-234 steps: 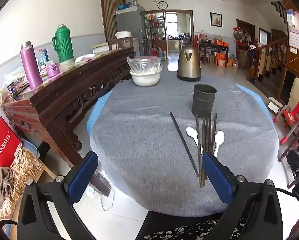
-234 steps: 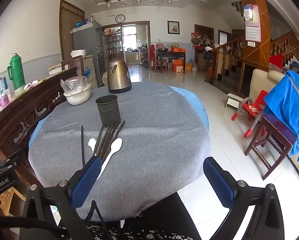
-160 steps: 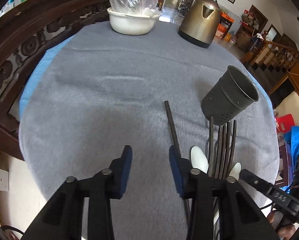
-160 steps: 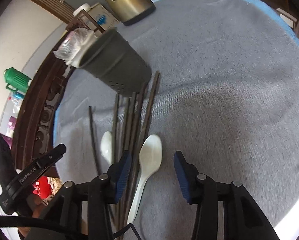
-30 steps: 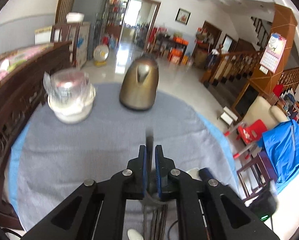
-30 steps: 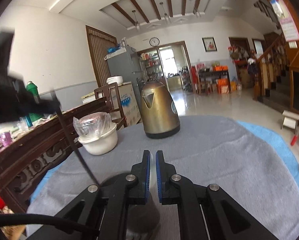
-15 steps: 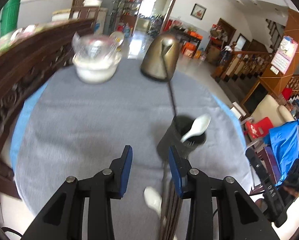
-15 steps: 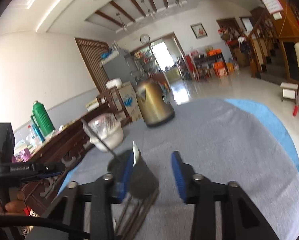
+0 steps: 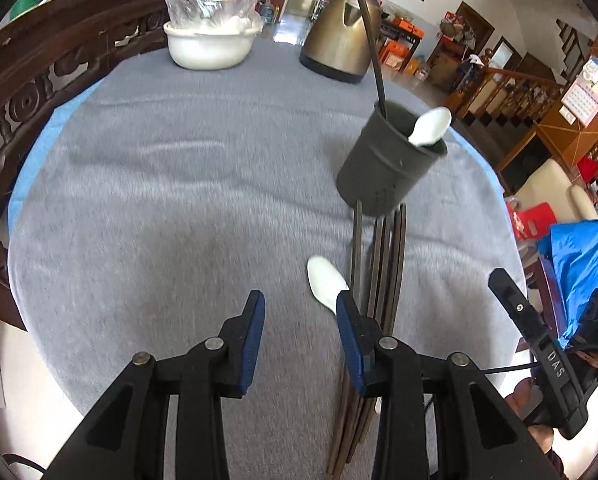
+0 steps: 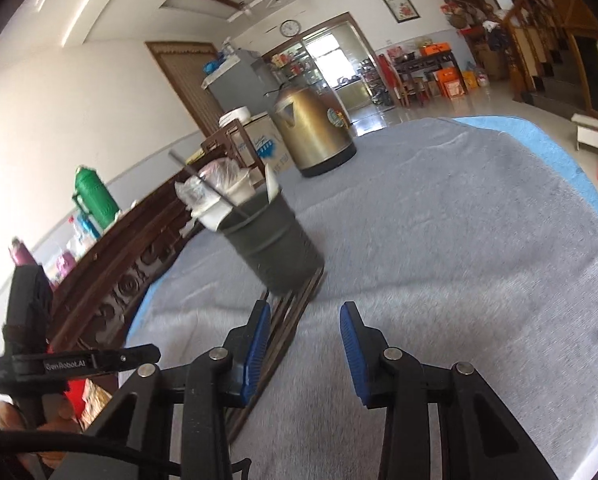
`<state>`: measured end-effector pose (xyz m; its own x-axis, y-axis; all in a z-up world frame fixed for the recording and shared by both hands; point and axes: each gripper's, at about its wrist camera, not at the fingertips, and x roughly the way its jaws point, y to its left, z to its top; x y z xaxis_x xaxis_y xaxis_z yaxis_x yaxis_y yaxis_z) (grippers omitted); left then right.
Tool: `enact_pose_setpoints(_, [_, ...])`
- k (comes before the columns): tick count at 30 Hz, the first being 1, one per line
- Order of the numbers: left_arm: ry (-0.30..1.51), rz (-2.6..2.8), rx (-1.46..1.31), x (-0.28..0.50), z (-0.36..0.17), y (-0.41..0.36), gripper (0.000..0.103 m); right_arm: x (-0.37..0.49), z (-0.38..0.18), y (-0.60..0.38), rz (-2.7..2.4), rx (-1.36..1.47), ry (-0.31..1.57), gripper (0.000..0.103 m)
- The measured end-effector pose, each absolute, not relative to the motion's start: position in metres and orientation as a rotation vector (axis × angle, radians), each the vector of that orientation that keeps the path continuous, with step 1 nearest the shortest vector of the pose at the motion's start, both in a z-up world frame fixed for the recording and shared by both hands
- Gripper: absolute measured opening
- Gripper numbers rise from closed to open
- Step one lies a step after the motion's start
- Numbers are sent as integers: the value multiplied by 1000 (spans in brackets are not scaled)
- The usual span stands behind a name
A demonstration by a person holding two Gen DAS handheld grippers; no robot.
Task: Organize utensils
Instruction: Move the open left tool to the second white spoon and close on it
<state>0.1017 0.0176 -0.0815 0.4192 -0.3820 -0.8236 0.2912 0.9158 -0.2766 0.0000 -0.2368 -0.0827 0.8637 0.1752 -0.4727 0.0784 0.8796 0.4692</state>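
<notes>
Both sets of blue fingers stand partly open with nothing between them: the left gripper [image 9: 300,338] hovers over the white spoon [image 9: 326,284] beside the chopstick bundle [image 9: 381,264], the right gripper [image 10: 303,350] just right of those sticks. The dark holder [image 9: 387,168] beyond already contains one chopstick [image 9: 369,36] and one spoon. Best to straddle a single piece squarely before closing, lest neighbouring sticks scatter.

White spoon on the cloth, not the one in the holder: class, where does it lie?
In the left wrist view, the spoon lies left of the chopsticks, below the holder, just ahead of the left gripper.
</notes>
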Motion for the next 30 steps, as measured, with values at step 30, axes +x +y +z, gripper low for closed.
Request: enact_pose_setpoints(30, [1053, -289, 179, 117, -118, -26, 38, 15, -103, -242, 60, 537, 530, 39])
